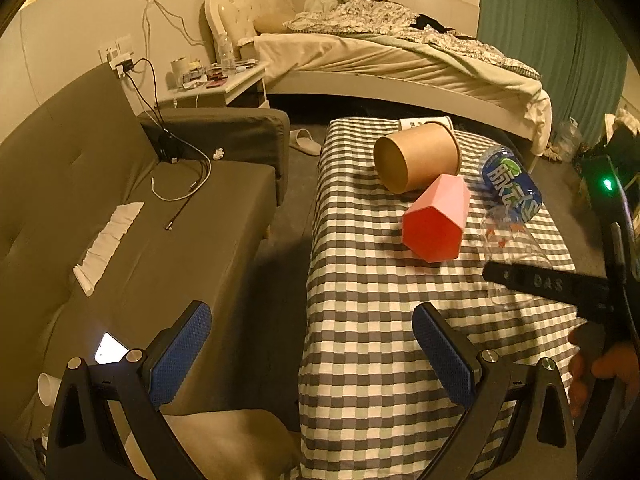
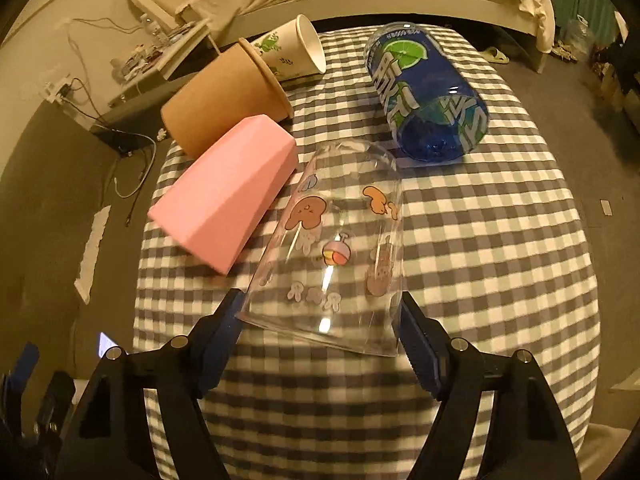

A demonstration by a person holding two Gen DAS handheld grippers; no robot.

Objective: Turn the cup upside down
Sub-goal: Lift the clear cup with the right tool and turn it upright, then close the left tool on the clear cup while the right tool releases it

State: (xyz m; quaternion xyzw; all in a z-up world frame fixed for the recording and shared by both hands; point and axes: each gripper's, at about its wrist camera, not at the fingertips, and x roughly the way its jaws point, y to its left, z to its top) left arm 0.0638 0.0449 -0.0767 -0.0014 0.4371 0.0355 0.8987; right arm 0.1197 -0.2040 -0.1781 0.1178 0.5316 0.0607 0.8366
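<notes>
A clear plastic cup [image 2: 340, 248] with cartoon prints lies on its side on the checked table [image 2: 500, 260], its wide mouth toward me. My right gripper [image 2: 320, 320] has its blue-padded fingers on either side of the cup's rim, closed against it. In the left wrist view the cup [image 1: 508, 236] shows faintly behind the right gripper's black finger [image 1: 540, 280]. My left gripper [image 1: 312, 344] is open and empty, hovering over the table's near left edge.
A pink faceted cup [image 2: 228, 192], a brown paper cup [image 2: 228, 96], a white paper cup [image 2: 292, 52] and a blue cup [image 2: 428, 92] lie on their sides further back. A grey sofa [image 1: 140, 208] stands to the left, a bed [image 1: 400, 60] behind.
</notes>
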